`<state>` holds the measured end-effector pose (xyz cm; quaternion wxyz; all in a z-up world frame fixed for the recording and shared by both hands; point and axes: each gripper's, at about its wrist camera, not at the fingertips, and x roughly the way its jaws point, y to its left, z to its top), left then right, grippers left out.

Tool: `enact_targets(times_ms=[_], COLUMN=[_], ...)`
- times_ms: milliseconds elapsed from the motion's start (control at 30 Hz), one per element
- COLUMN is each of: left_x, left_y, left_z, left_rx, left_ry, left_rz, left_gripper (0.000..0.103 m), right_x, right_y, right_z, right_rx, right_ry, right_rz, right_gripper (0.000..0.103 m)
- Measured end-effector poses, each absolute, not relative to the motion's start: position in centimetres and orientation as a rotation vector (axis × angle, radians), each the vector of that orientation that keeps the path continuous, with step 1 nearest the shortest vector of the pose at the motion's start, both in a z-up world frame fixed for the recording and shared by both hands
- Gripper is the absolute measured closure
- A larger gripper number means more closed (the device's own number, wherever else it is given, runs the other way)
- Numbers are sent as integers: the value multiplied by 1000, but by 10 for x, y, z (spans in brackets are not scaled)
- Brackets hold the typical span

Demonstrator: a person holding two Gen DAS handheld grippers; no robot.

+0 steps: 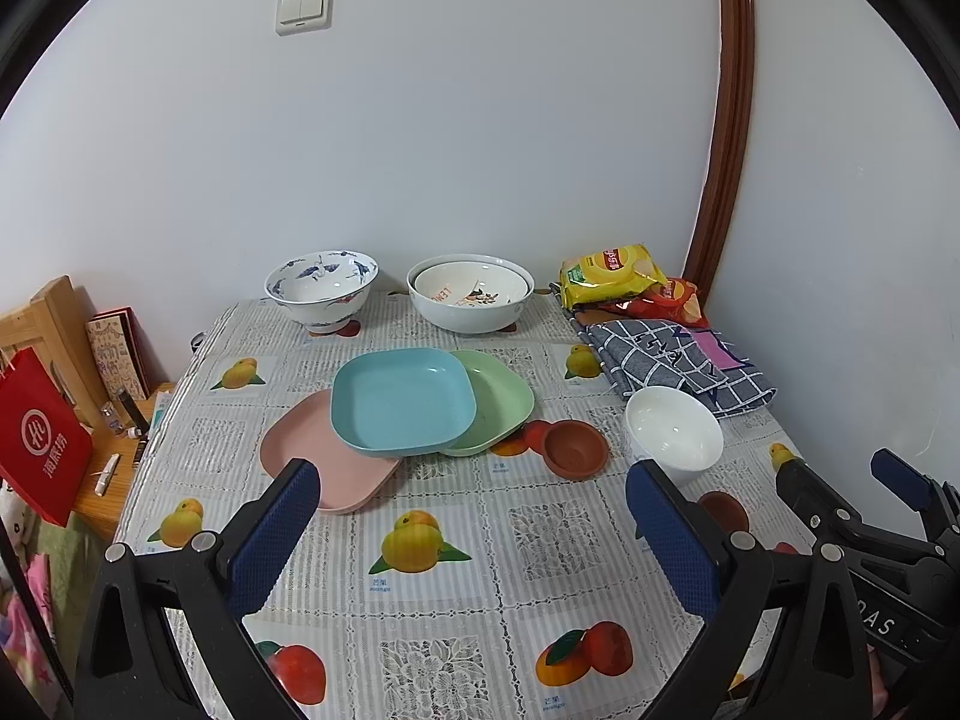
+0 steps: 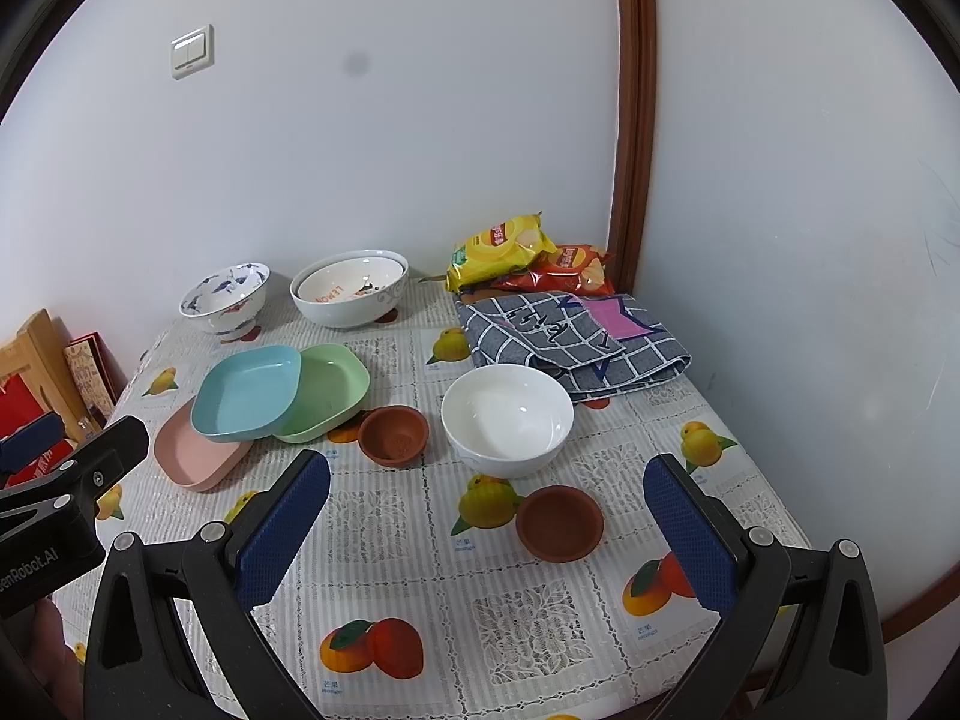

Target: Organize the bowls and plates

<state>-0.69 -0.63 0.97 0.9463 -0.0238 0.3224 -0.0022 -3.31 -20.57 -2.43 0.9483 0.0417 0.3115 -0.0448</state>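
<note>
So far little looks sorted. The left tool [image 1: 474,516] and the right tool [image 2: 486,516] both hang over the near edge of the worktop [image 2: 540,606], each with its blue pads spread wide and nothing between them.

Toward the far edge, a small patterned bowl [image 1: 462,287] already sits nested inside a larger white bowl [image 1: 471,315], which may count as one pairing done; the blue-and-white bowl [image 1: 321,288] stands alone beside them, nearer the far left corner.

In the middle, the blue plate [image 1: 402,399] lies askew across the pink plate [image 1: 300,456] and the green plate [image 1: 504,402], overlapping rather than squarely stacked. The plain white bowl [image 2: 507,417] stands by the checked cloth [image 2: 570,336] on the right side, with two small brown dishes [image 2: 393,435] [image 2: 559,522] loose nearby.

I judge that stacking the plates and gathering the loose bowls remains.
</note>
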Motion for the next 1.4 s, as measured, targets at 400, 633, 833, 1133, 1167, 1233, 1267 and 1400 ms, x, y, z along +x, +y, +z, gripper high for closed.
enact_targets(times_ms=[400,633,833,1133,1167,1233,1267,1400], left_x=[-8,-8,-3,14,17,25,29,44], left_y=[-9,-10,-4,16,20,29,34,55], left_z=[11,8,3,-5,-5,-6,-7,-7], left_rx=[-46,-53,-63,-63,-64,-68,-70,-76], left_ry=[656,652,660,671,675,687,694,699], left_rz=[-6,-7,-1,30,33,40,46,61], left_gripper=[1,1,1,1,1,2,2,3], right_x=[-34,-35,-34,-22,-19,-12,-9,11], right_y=[-206,-206,-202,-170,-166,-159,-156,-149], right_z=[-24,-25,-27,-34,-35,-36,-36,-33], right_rx=[89,94,92,6,5,7,9,40], right_ry=[632,628,625,614,614,608,605,616], right_rz=[-87,-83,-81,-35,-32,-21,-17,30], right_gripper=[0,0,0,0,0,0,0,1])
